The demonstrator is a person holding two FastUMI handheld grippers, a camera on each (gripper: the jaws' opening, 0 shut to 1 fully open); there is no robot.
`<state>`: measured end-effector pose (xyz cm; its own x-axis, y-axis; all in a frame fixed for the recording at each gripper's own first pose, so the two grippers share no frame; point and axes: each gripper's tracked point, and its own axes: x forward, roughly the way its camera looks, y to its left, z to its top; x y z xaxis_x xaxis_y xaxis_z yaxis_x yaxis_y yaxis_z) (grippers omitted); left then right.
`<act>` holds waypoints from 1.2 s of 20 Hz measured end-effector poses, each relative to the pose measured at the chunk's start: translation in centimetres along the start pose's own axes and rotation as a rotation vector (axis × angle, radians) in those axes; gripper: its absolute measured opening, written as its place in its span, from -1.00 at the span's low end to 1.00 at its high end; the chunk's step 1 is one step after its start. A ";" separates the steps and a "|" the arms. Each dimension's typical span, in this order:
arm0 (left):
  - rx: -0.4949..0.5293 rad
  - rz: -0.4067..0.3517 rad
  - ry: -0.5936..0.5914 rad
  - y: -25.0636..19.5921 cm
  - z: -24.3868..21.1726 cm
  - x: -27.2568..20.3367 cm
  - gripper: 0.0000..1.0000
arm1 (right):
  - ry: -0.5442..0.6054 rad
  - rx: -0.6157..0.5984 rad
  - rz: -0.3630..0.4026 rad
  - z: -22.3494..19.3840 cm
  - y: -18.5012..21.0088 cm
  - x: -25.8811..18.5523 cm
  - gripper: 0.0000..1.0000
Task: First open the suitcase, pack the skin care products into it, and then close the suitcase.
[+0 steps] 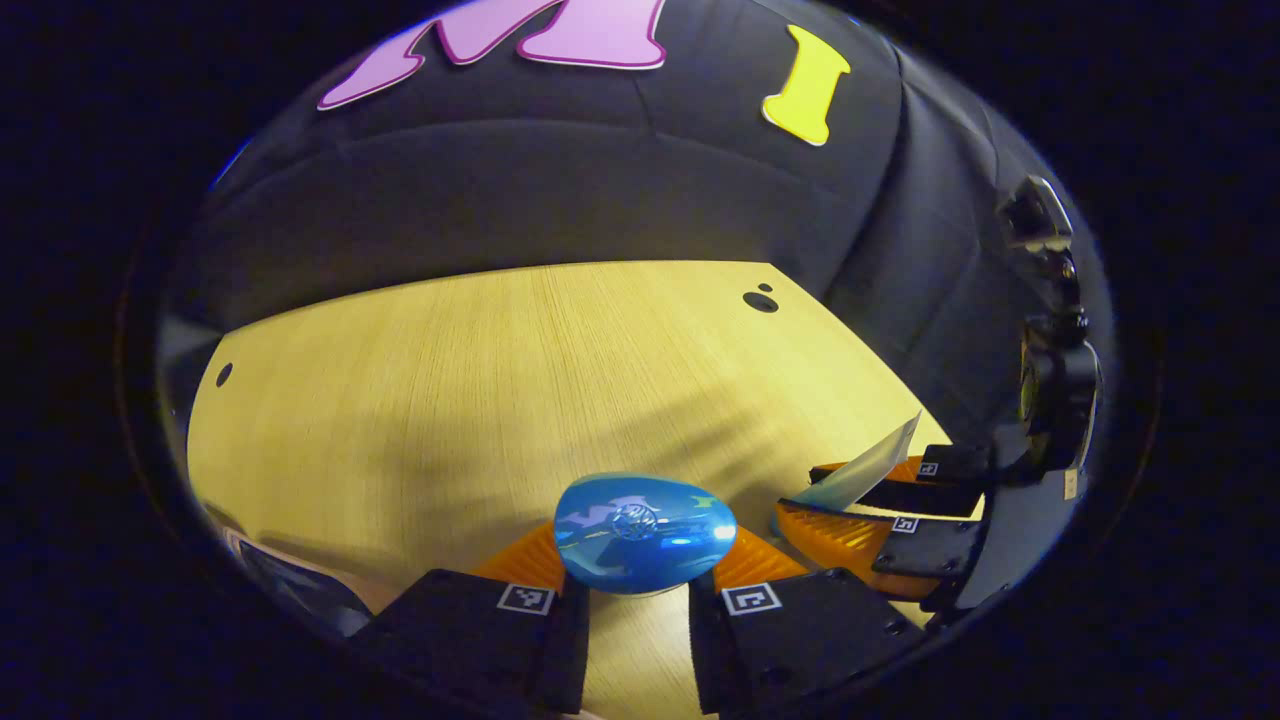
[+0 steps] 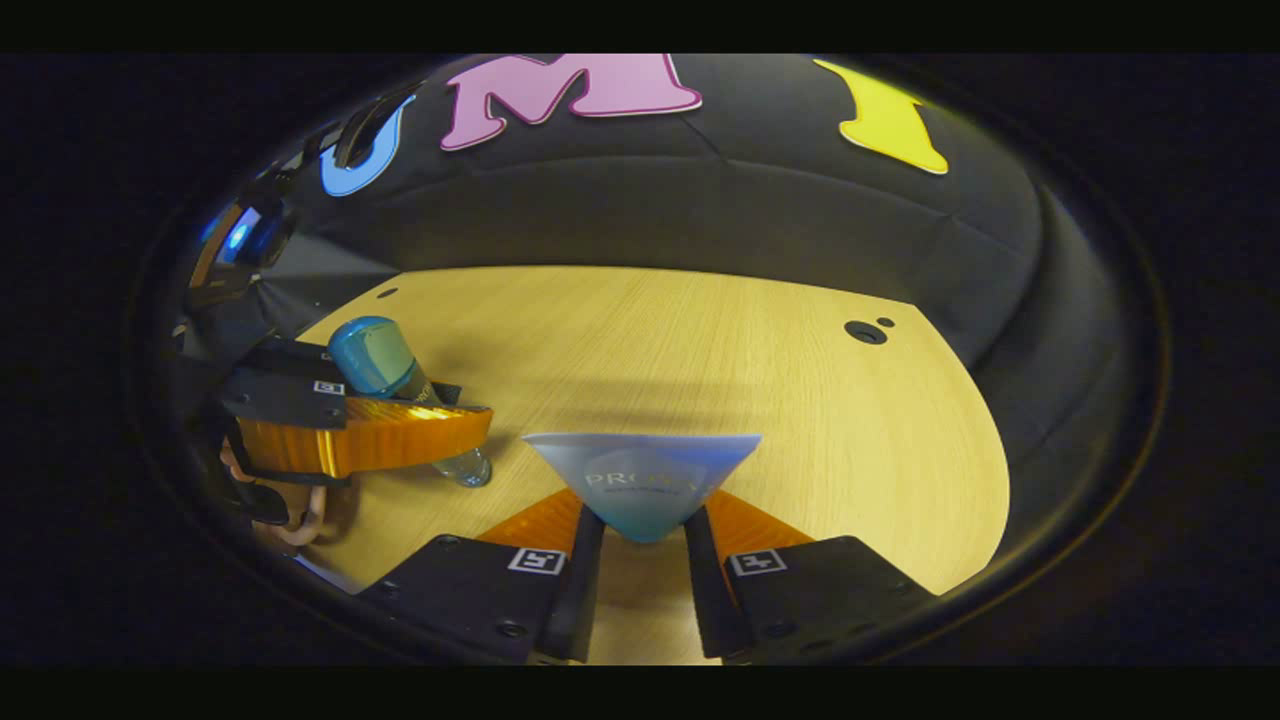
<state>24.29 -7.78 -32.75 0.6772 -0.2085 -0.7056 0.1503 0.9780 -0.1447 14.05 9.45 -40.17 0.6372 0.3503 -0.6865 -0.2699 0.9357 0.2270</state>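
Left gripper: clamping both fingers on blue bottle, cap end facing cam, fingers only bottle-width apart, holding it above wooden table.
Blue bottle, right gripper view: showing blue-green cap at top, clear end at bottom near tabletop, tilting; sitting betw. orange fingers of left gripper at left edge. Part of a hand gripping below it.
Wooden table, right gripper view: carrying dark holes near far corners.
Right gripper: pinching narrow end of pale blue tube, flat crimped end fanning wide away from cam, fingers nearly closed on it.
Same tube, left gripper view: sticking up betw. right gripper's fingers at right, just beside left gripper.
Suitcase: can't tell where.
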 end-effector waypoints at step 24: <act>-0.145 0.165 0.781 18.3 -23.0 -23.3 -0.08 | -0.216 -0.088 0.222 5.9 22.3 -14.1 -0.12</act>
<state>-5.31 15.11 -34.94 -0.0238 -0.0478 -0.9986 -0.0390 0.9981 -0.0469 3.28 25.66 -21.40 0.6914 0.5552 -0.4623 -0.4751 0.8315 0.2880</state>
